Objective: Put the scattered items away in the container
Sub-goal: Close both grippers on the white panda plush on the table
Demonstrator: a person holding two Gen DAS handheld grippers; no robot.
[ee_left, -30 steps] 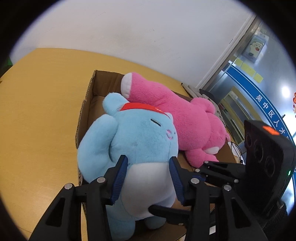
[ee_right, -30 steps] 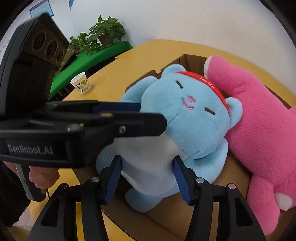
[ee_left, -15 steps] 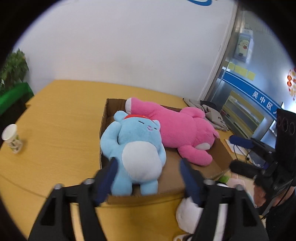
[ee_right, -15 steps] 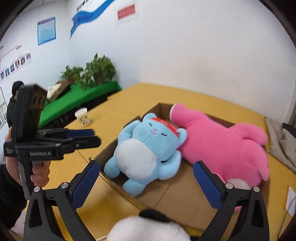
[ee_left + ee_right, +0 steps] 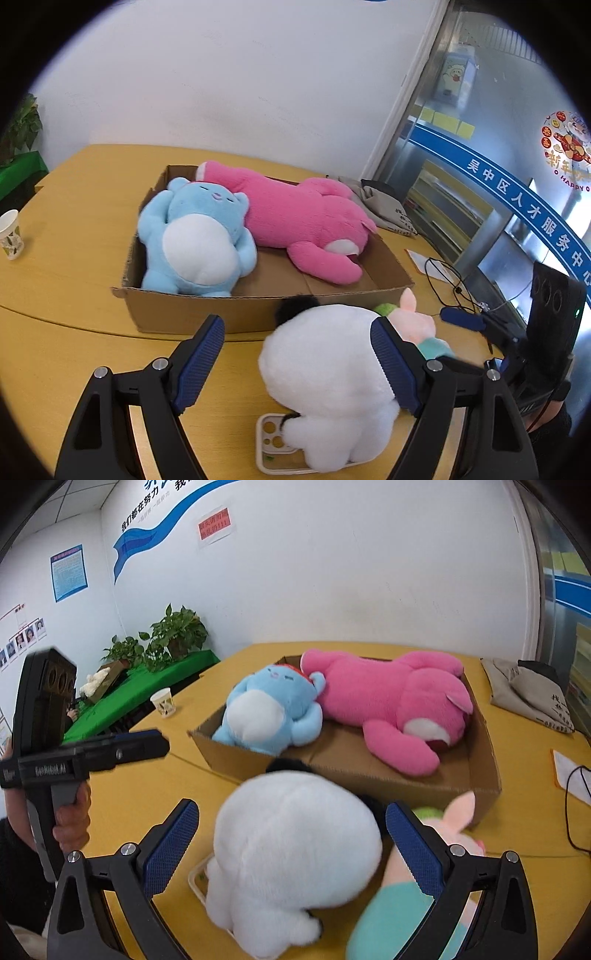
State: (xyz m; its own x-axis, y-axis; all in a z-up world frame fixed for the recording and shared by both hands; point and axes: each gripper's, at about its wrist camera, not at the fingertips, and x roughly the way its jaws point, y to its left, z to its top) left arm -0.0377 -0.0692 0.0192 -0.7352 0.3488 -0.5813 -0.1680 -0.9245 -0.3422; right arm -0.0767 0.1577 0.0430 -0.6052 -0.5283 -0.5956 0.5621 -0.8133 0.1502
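Both your grippers have let go of the blue bear [image 5: 195,243] and pulled back from the cardboard box [image 5: 207,314], leaving it lying beside the pink bear [image 5: 303,229] inside. Your next item, the white plush toy [image 5: 328,384], sits on the bench [image 5: 74,280] just in front of the box's near wall, partly on a phone case [image 5: 269,443]. Your right gripper [image 5: 291,853] has its fingers spread wide, empty, straddling the toy's round body almost squarely. Your left gripper [image 5: 299,362] is also spread and empty, with the toy off toward its right finger [image 5: 391,365].
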